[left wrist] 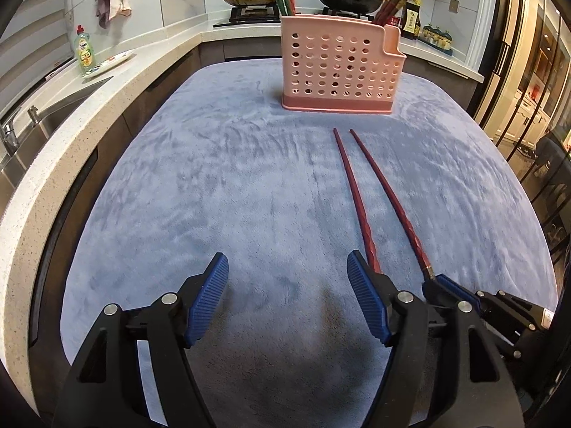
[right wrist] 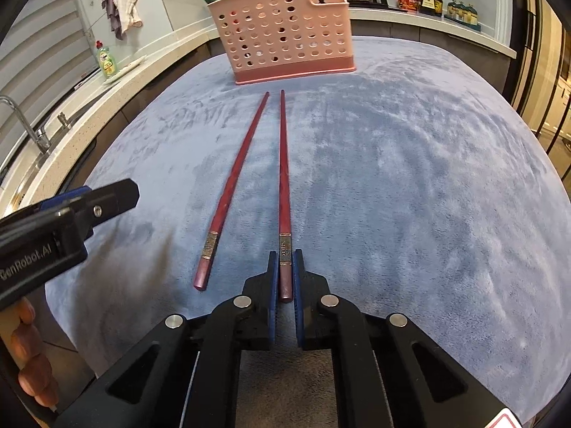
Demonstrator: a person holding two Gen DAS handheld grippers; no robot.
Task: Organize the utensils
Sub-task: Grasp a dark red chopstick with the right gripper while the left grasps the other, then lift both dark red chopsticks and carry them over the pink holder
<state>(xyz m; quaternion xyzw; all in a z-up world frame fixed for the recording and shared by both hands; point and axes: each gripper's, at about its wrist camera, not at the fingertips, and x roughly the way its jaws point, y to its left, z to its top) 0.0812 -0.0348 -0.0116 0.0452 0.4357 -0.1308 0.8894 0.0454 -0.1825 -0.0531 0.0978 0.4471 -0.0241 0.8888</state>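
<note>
Left fingers [left wrist: 287, 299] wide apart, holding nothing, over the bench [left wrist: 221, 185]. Free chopstick [right wrist: 233, 185] lies beside. Right fingers [right wrist: 285, 278] pinch right chopstick [right wrist: 283, 164] at its butt. Lift level, then tip it into pink holder [right wrist: 282, 35].
</note>
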